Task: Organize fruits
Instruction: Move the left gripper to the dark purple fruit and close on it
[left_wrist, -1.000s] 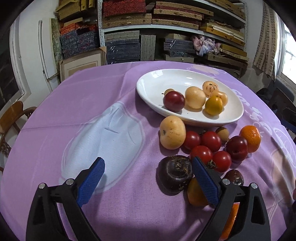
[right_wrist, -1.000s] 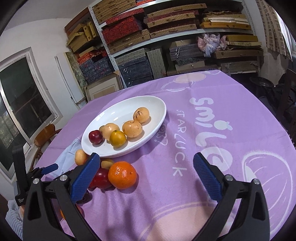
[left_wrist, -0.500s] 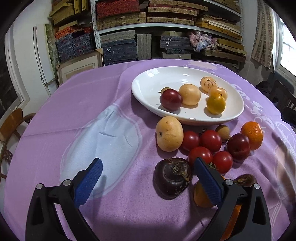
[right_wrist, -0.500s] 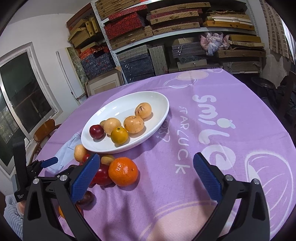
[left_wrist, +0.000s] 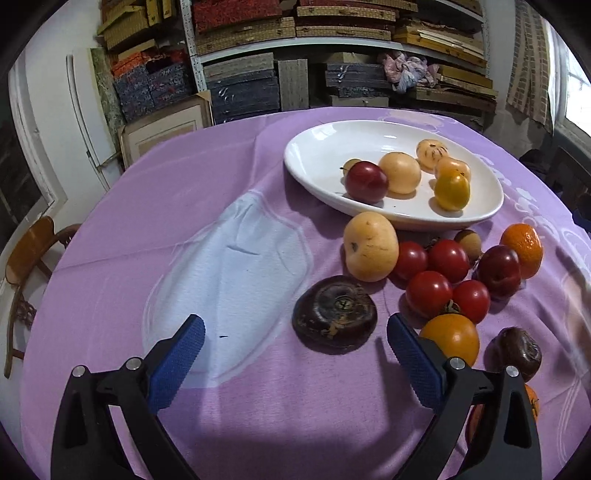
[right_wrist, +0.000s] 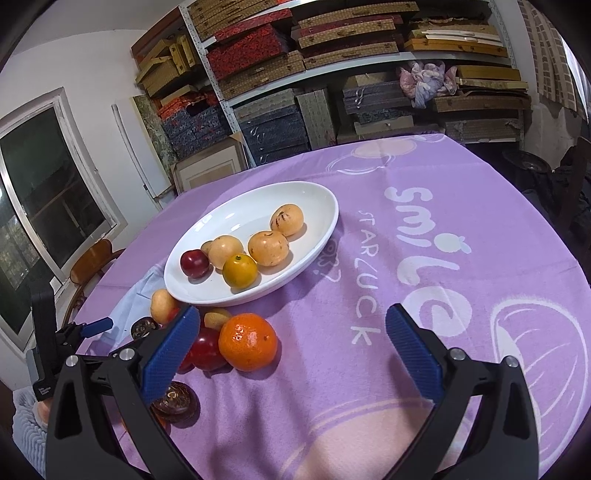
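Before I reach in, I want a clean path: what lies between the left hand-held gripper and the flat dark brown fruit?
Only bare purple tablecloth, in the left wrist view; left hand-held gripper is open, fruit just ahead.

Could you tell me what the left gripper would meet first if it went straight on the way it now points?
Probably the dark fruit, just right of the left gripper midline; depth is uncertain, and it may touch the cloth first.

Tablecloth (right_wrist: 461, 206): you saw purple with white lettering.
Dish (left_wrist: 321, 155): white.
Mandarin (right_wrist: 247, 341): orange.
Gripper pads (left_wrist: 177, 360): blue, textured.
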